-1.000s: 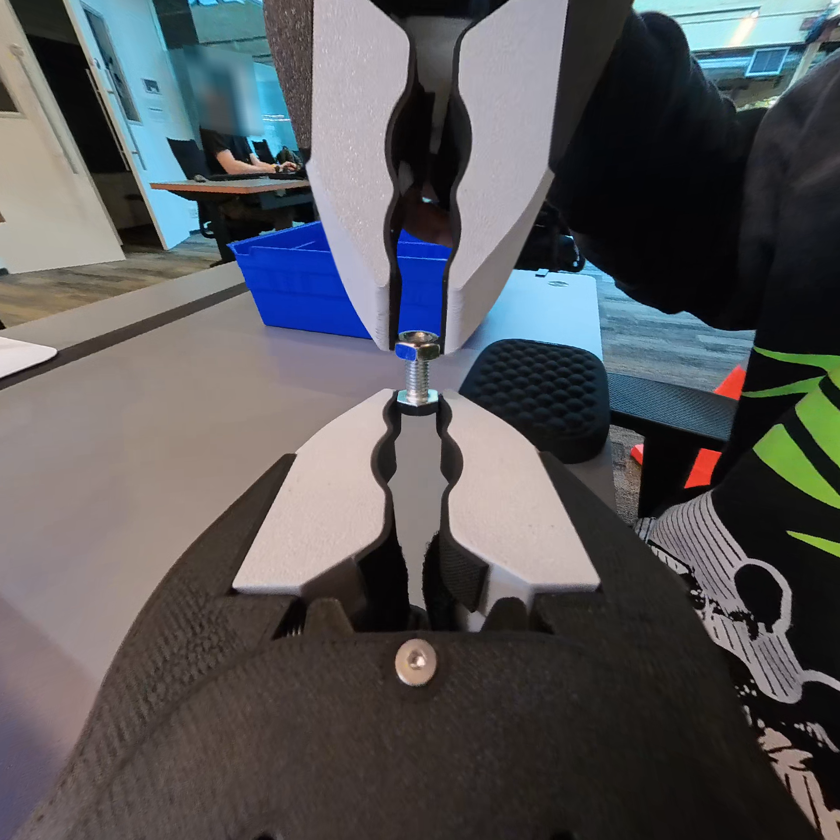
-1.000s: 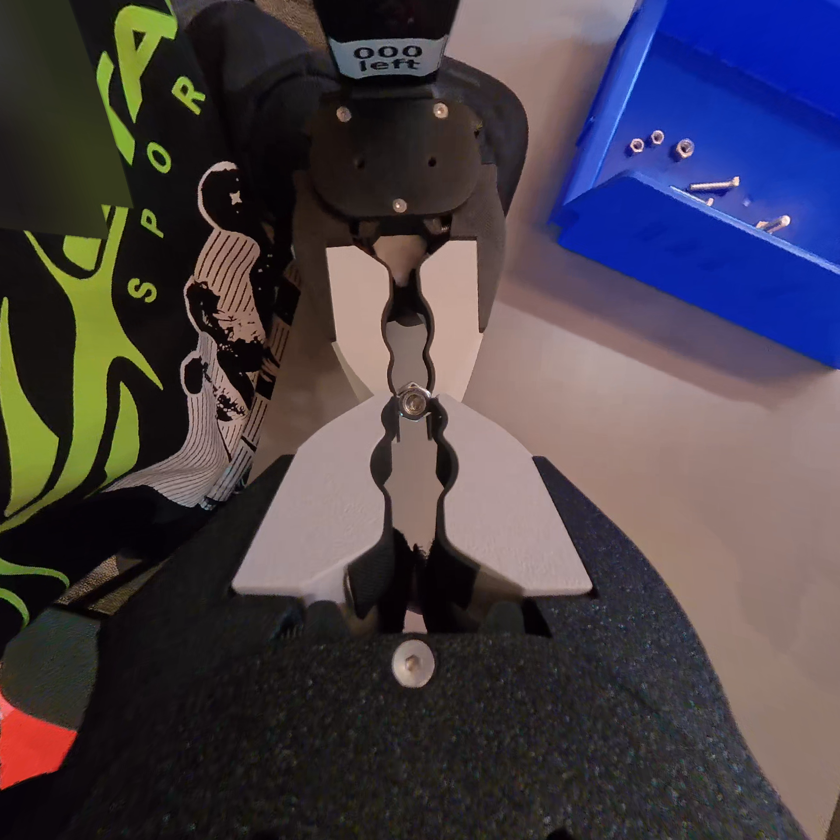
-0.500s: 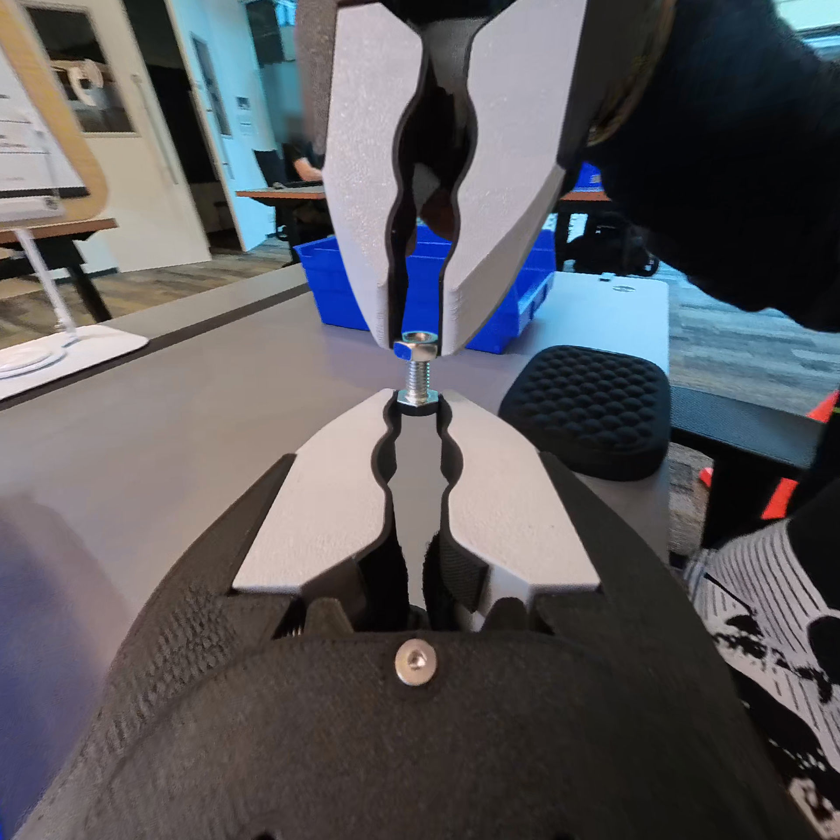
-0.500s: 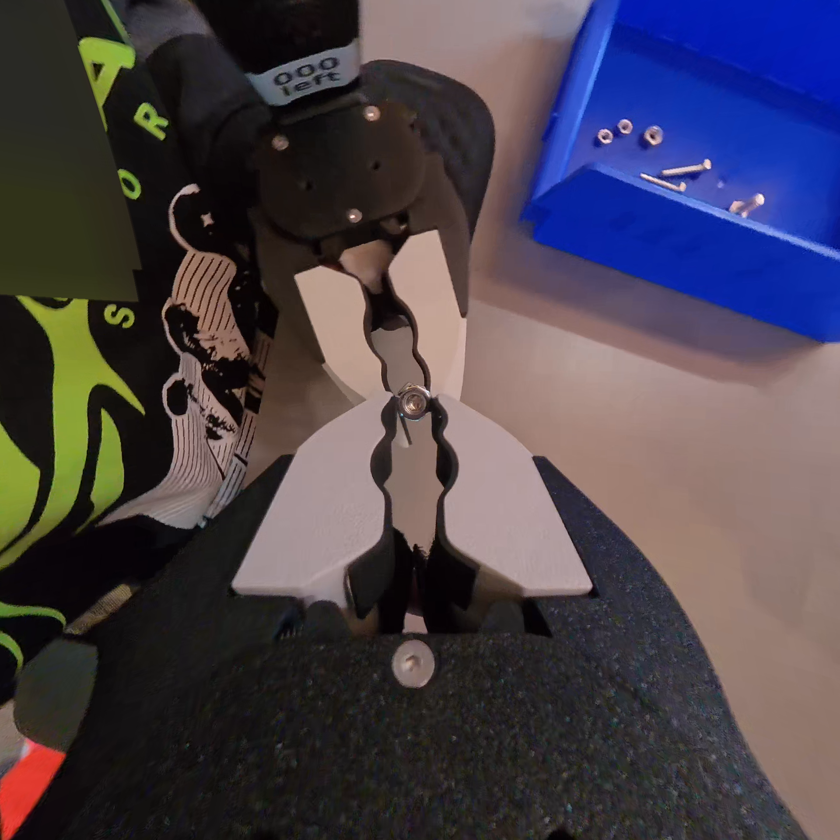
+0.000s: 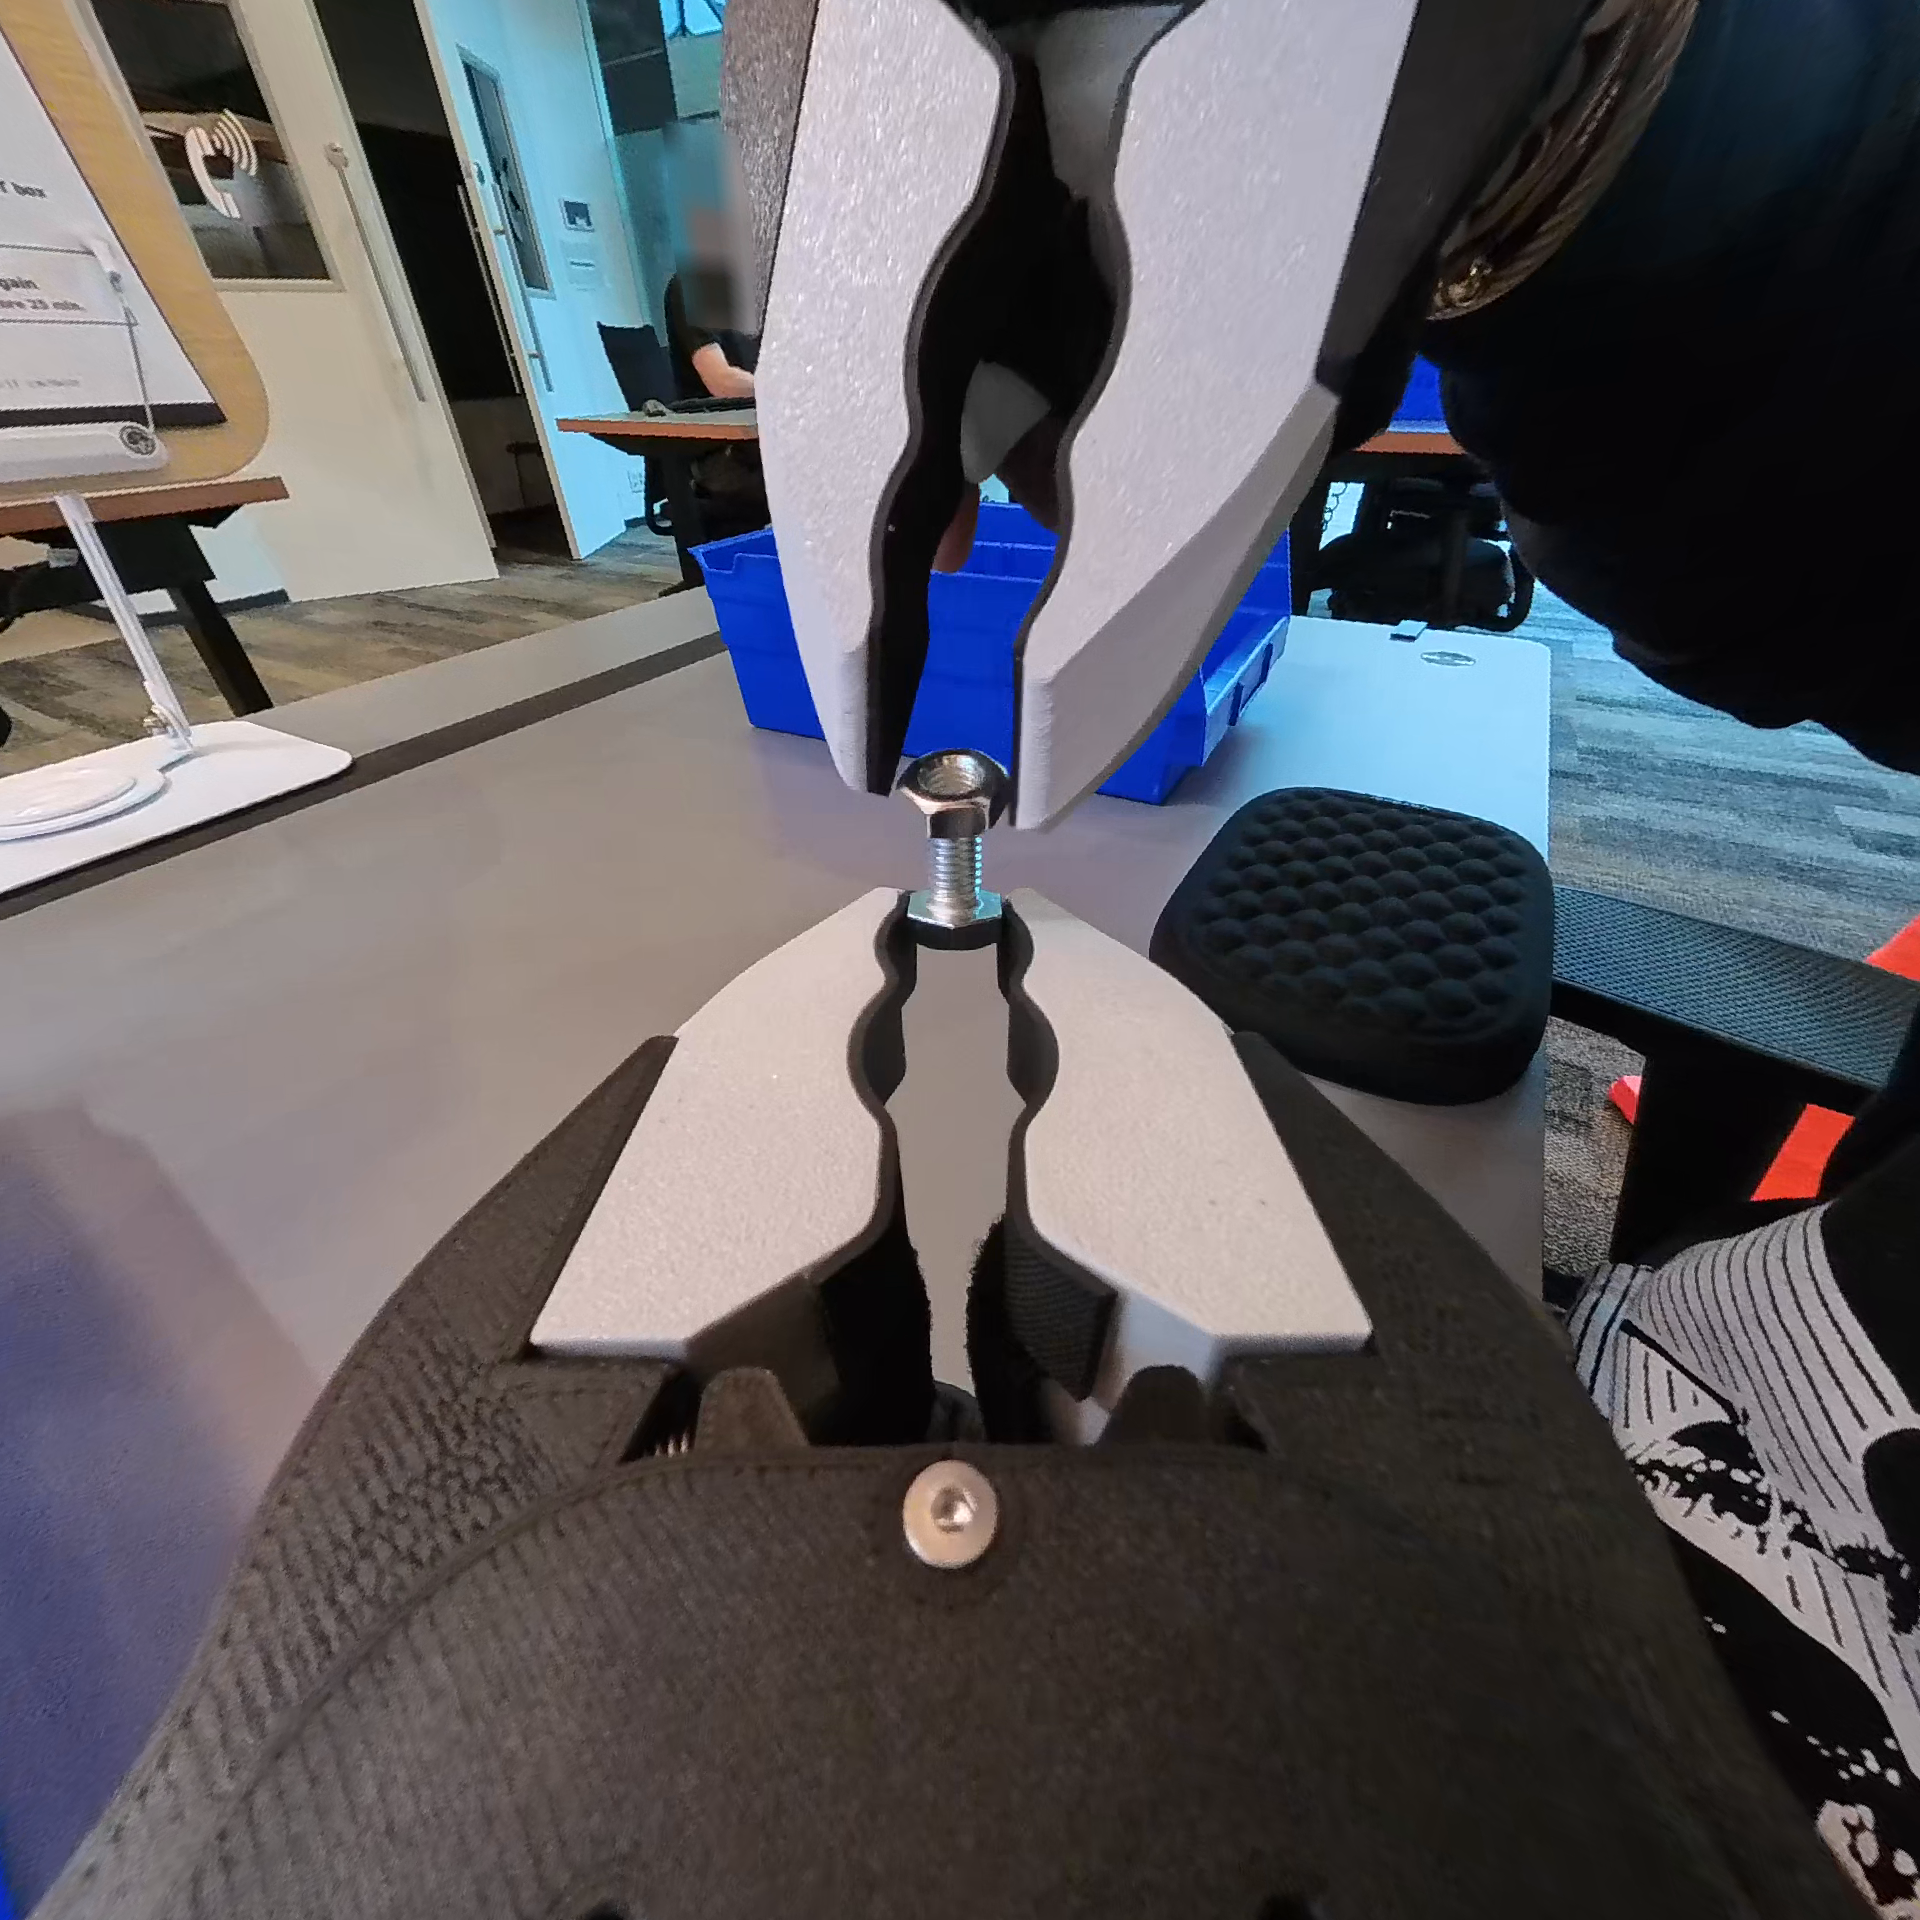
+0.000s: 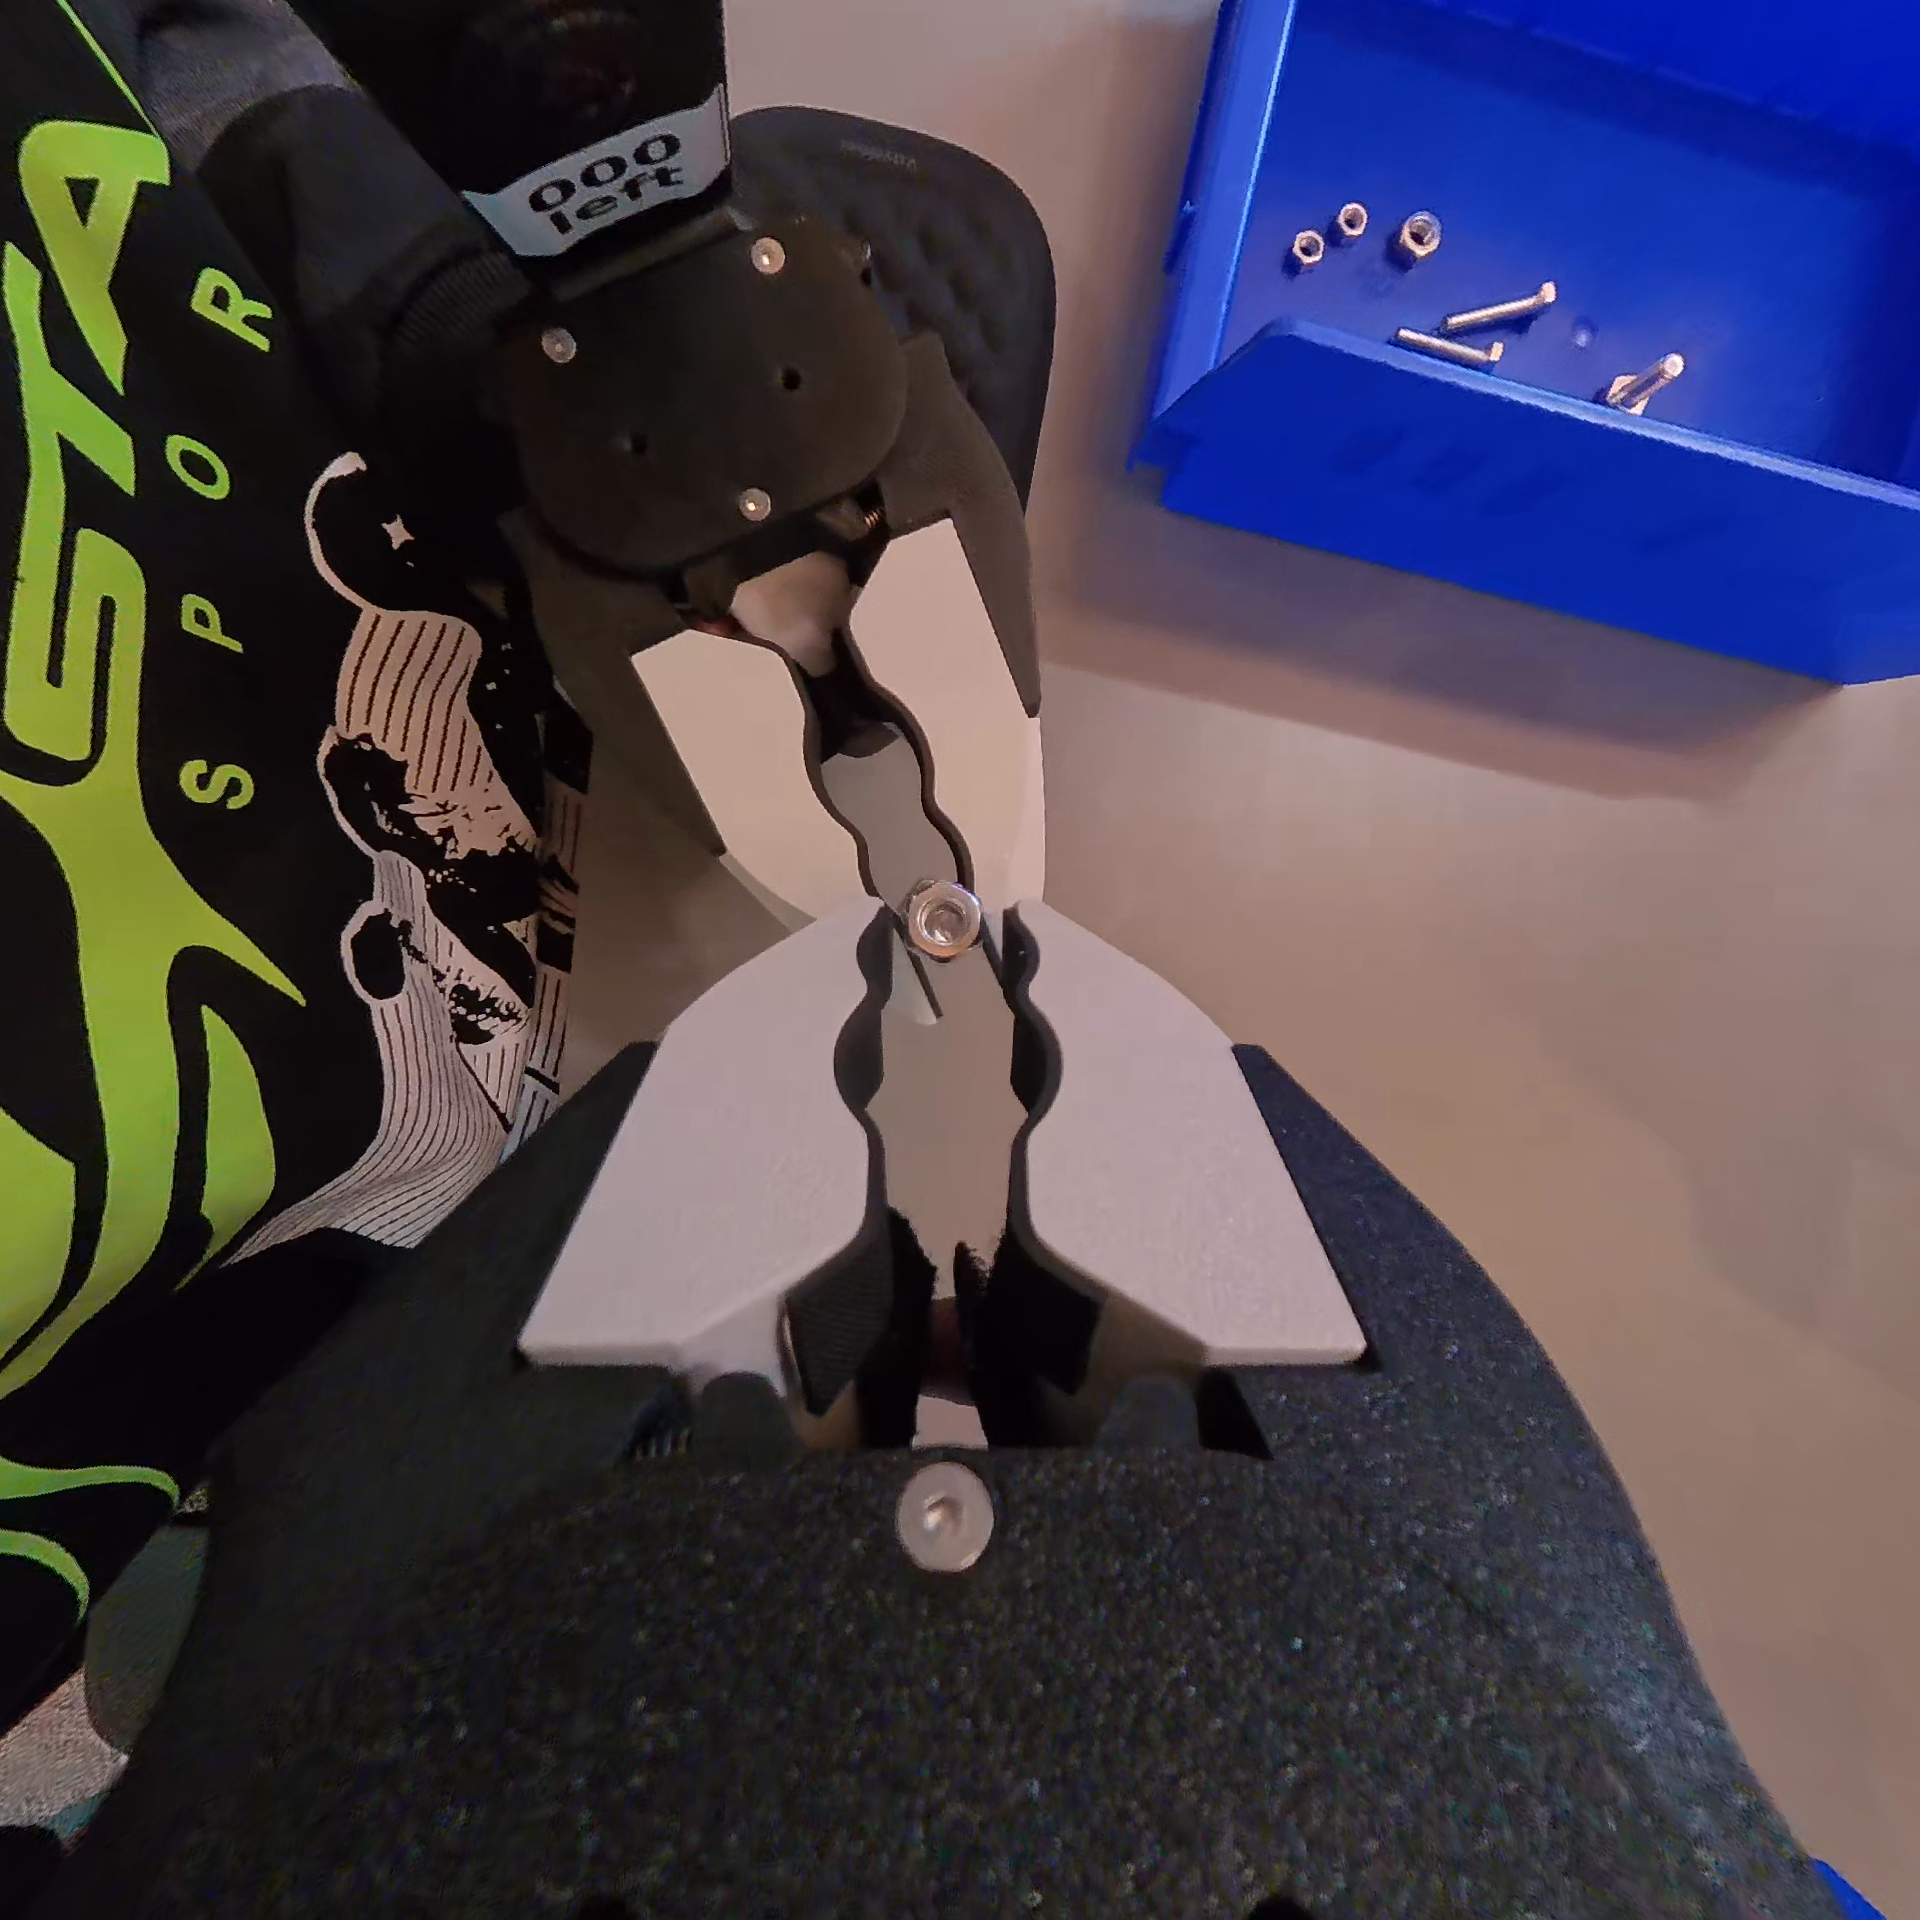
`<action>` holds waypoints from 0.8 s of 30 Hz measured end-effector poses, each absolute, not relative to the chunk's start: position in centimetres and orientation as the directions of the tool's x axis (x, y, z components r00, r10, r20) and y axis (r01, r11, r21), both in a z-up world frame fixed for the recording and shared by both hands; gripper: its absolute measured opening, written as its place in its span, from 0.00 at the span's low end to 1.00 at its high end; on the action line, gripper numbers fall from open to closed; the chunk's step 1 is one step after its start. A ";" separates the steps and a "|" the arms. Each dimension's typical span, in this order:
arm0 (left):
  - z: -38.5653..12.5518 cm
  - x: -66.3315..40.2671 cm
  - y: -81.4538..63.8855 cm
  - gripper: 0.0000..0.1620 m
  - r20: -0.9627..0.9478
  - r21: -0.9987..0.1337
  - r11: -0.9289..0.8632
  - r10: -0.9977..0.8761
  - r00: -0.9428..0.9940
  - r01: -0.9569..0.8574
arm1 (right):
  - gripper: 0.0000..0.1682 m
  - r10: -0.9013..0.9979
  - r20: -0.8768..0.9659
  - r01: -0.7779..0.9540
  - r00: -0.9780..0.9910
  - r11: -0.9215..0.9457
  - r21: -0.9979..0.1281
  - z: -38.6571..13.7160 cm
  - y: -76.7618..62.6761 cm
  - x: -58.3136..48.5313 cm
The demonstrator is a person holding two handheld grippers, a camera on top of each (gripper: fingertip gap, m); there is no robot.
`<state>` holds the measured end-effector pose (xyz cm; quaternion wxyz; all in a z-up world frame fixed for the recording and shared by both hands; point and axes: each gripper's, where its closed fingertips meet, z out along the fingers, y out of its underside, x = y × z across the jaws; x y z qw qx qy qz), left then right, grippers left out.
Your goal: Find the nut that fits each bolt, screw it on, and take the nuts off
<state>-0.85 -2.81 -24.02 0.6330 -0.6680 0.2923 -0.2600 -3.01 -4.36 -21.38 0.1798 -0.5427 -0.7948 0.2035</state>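
Observation:
In the left wrist view my left gripper (image 5: 954, 925) is shut on the hex head of a short silver bolt (image 5: 954, 864), which points away from it. My right gripper (image 5: 951, 795) comes in from above, tip to tip, and is shut on a silver nut (image 5: 954, 781) at the far end of the thread. Bare thread shows between the nut and the head. In the right wrist view I see the nut (image 6: 941, 921) end-on between my right gripper's (image 6: 940, 935) fingertips. The left gripper (image 6: 914, 883) leans in from the upper left. Both are held above the grey table (image 5: 364, 987).
A blue bin (image 6: 1507, 488) at the upper right holds several loose nuts (image 6: 1418, 237) and bolts (image 6: 1507, 309); it also shows behind the grippers (image 5: 1174, 686). A black dimpled pad (image 5: 1361, 935) sits at the table's right edge. A white stand base (image 5: 177, 774) is at the left. The person's shirt (image 6: 156, 779) is close by. Left and right tips are no more than a few centimetres apart.
The two grippers have twisted against each other around the bolt. In the right wrist view the left gripper has swung from straight ahead to leaning left. The nut's open end now shows.

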 end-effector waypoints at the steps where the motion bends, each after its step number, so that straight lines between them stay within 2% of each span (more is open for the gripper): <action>1: -24.0 -0.8 -2.8 0.09 -0.022 -0.998 -0.028 -0.721 0.692 -0.060 | 0.13 0.936 0.066 0.789 -0.344 0.327 -0.520 -21.3 -4.3 -3.0; 6: -24.0 -0.9 -2.9 0.09 -0.020 -0.998 -0.026 -0.723 0.690 -0.057 | 0.14 0.939 0.070 0.760 -0.337 0.315 -0.568 -20.8 -4.2 -3.0; 13: -23.8 -1.0 -2.8 0.09 0.000 -0.999 -0.030 -0.726 0.688 -0.031 | 0.04 0.961 0.041 0.537 -0.275 0.189 -0.822 -18.3 -4.3 -3.4; 24: -23.8 -1.0 -2.8 0.09 -0.001 -0.999 -0.028 -0.727 0.687 -0.032 | 0.04 0.963 0.035 0.556 -0.266 0.183 -0.811 -20.3 -4.3 -3.2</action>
